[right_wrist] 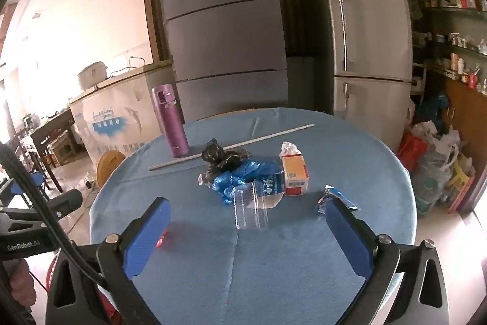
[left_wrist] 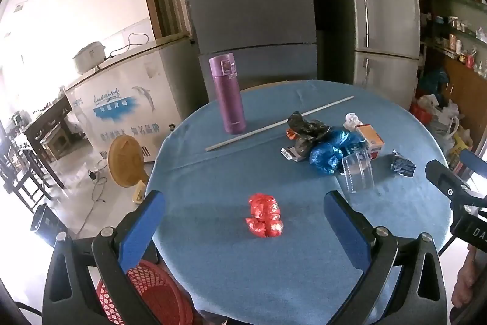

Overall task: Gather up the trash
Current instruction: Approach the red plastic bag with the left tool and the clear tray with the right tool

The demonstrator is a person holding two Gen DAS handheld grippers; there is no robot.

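A crumpled red plastic bag (left_wrist: pixel 265 215) lies on the blue round table (left_wrist: pixel 228 264), between and just ahead of my open left gripper (left_wrist: pixel 243 221). Further right lies a trash pile: a black bag (left_wrist: pixel 306 128), a blue bag (left_wrist: pixel 333 153), a clear plastic box (left_wrist: pixel 357 174), an orange carton (left_wrist: pixel 371 139) and a dark blue wrapper (left_wrist: pixel 402 164). My right gripper (right_wrist: pixel 248 229) is open and empty, with the clear box (right_wrist: pixel 250 209) just ahead of it. A red mesh basket (left_wrist: pixel 146 297) stands below the table's left edge.
A purple flask (left_wrist: pixel 228 93) stands upright at the table's far left, with a long white stick (left_wrist: pixel 280 122) lying behind the pile. Fridges (left_wrist: pixel 383 14) and a chest freezer (left_wrist: pixel 121 99) stand beyond the table. Bags crowd the floor at the right (right_wrist: pixel 432 160).
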